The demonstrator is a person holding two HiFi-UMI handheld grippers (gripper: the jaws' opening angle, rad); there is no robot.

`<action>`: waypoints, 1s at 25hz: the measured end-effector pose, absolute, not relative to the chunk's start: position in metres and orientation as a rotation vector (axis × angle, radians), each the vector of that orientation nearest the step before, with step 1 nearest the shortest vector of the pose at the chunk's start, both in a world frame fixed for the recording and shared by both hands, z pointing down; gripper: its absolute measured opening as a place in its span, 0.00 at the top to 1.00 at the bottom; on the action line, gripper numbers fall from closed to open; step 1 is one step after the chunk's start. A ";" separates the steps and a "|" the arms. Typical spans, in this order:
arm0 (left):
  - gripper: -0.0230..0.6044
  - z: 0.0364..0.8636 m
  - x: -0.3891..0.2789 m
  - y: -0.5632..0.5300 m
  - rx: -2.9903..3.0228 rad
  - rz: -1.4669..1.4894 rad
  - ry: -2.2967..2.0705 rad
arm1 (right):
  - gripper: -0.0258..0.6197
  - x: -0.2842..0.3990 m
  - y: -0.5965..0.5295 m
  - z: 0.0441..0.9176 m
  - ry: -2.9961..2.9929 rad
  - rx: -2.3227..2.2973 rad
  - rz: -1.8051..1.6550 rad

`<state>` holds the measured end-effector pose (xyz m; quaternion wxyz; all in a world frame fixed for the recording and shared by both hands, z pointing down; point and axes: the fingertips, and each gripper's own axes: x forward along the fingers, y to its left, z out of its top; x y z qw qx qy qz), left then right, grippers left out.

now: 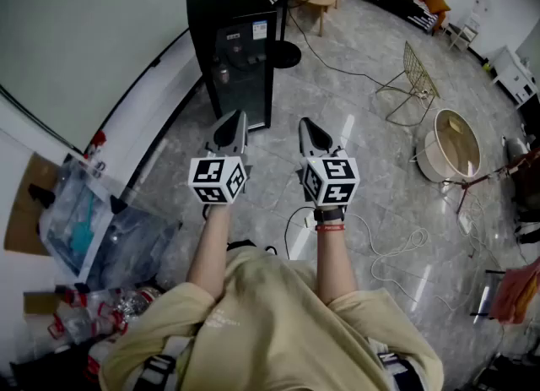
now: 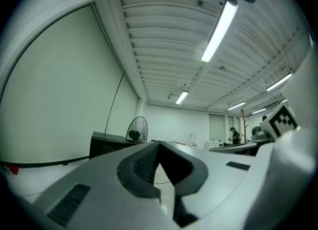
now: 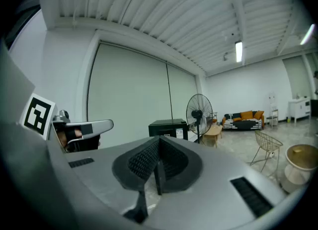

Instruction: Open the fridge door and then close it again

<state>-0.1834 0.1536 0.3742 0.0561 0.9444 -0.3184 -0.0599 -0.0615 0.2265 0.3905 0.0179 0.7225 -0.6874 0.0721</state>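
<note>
Head view: left gripper [image 1: 236, 120] and right gripper [image 1: 305, 124] are hovering closed, empty, below the black glass-door fridge [image 1: 240, 60], upper centre.

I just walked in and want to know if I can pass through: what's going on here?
A person stands holding a left tool and a right tool out in front, both shut and empty. They face the small black glass-door fridge by the white wall, across a stretch of grey tiled floor. Its door looks closed, and neither tool touches it.
</note>
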 end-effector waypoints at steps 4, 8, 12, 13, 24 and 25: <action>0.94 0.385 -0.176 0.159 2.885 -0.109 -1.011 | 0.92 -0.054 0.231 0.396 -2.166 2.253 0.273; 0.94 0.394 -0.178 0.156 2.893 -0.048 -1.053 | 0.93 -0.050 0.228 0.396 -2.193 2.268 0.274; 0.94 0.403 -0.179 0.147 2.907 0.009 -1.080 | 0.93 -0.048 0.215 0.401 -2.224 2.265 0.278; 0.94 0.405 -0.179 0.143 2.903 0.006 -1.087 | 0.93 -0.048 0.209 0.403 -2.232 2.265 0.284; 0.94 0.420 -0.186 0.047 2.829 -0.025 -1.259 | 0.93 -0.041 0.108 0.424 -2.196 2.196 0.279; 0.94 0.419 -0.184 0.036 2.831 -0.026 -1.263 | 0.93 -0.039 0.096 0.422 -2.204 2.196 0.278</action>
